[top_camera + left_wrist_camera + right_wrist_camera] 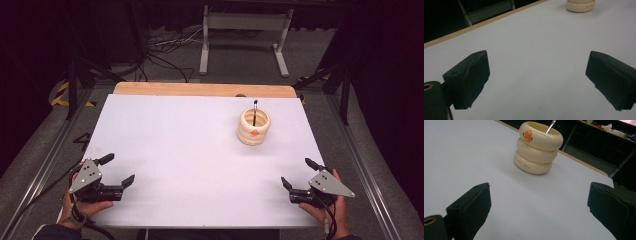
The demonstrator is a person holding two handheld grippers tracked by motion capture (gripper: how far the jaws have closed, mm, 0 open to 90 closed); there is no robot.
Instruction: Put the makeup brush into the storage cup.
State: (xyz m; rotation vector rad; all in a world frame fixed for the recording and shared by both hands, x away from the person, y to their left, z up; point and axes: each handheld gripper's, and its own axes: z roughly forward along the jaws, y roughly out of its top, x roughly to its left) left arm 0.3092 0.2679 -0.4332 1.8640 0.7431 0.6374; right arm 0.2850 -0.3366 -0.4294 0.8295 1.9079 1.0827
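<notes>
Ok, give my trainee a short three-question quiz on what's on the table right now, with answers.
1. True or false: the left gripper is shut on something.
2. What stands inside the cream ringed holder?
A. a thin utensil with a dark handle
B. a pair of scissors
C. a straw
3. Which gripper is nearer the holder?

Key:
1. False; its jaws are spread, nothing between them.
2. A, the thin utensil.
3. The right gripper; the holder sits on the right half of the white table.
</notes>
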